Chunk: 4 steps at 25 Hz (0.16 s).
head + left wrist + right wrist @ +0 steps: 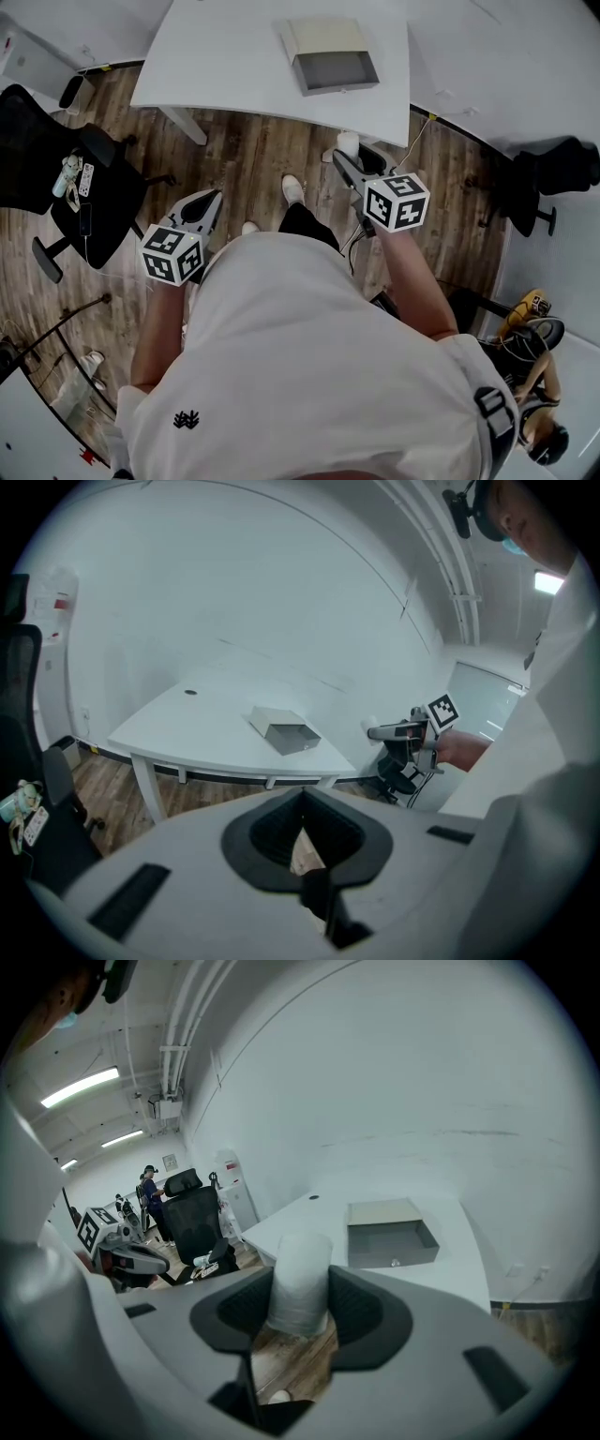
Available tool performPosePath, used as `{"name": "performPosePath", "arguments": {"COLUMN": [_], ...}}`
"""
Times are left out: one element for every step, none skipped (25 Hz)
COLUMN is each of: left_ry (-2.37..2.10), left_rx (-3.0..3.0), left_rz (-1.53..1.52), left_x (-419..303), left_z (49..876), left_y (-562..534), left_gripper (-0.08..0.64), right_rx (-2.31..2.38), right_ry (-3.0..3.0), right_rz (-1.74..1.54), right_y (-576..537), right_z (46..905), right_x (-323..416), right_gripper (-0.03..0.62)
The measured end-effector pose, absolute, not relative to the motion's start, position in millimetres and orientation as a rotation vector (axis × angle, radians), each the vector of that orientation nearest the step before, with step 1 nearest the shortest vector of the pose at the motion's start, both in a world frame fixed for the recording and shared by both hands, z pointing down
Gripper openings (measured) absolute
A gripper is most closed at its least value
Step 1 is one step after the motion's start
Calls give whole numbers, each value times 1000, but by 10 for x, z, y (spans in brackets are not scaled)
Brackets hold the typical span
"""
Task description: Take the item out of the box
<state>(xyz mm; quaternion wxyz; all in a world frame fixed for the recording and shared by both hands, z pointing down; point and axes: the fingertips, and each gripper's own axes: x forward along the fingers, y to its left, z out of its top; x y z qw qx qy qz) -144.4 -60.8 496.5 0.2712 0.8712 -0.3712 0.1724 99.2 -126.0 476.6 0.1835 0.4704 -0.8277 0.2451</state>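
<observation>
An open grey box (328, 54) with its lid folded back lies on the white table (225, 66); it looks empty inside and also shows as the box (392, 1232) and the box (284, 729). My right gripper (348, 161) is held in front of the table over the wooden floor, shut on a white wrapped cylinder (298, 1283), upright between the pads. The same cylinder (348, 143) pokes past the fingertips. My left gripper (204, 208) hangs lower left over the floor, its jaws meeting at the tips (302, 803) with nothing between them.
A black office chair (56, 159) carrying small items stands at the left, another black chair (553, 173) at the right. Cables and bags lie at the lower right. A person (150, 1190) stands far back by a chair.
</observation>
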Motion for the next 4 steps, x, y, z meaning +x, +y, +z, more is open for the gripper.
{"name": "performPosePath", "arguments": {"left_ry": [-1001,-1002,-1001,-1001], "left_rx": [2343,2342,2341,2340], "left_rz": [463,463,464,465], "left_x": [-1438,-1429,-1416,-1403], "left_z": [4963,4963,4962,4962], "left_y": [-636,-666,-698,-730], "left_gripper": [6,6,6,6], "right_rx": [1323,1320,1317,1315], "right_ry": [-2333,-2332,-2330,-2329], "right_rz": [691,693,696,699], "right_y": [-1303,-1346,-1390,-1433], "right_z": [4770,4775,4781,4787], "right_x": [1002,1013,1026,1040], "right_gripper": [184,184,184,184]}}
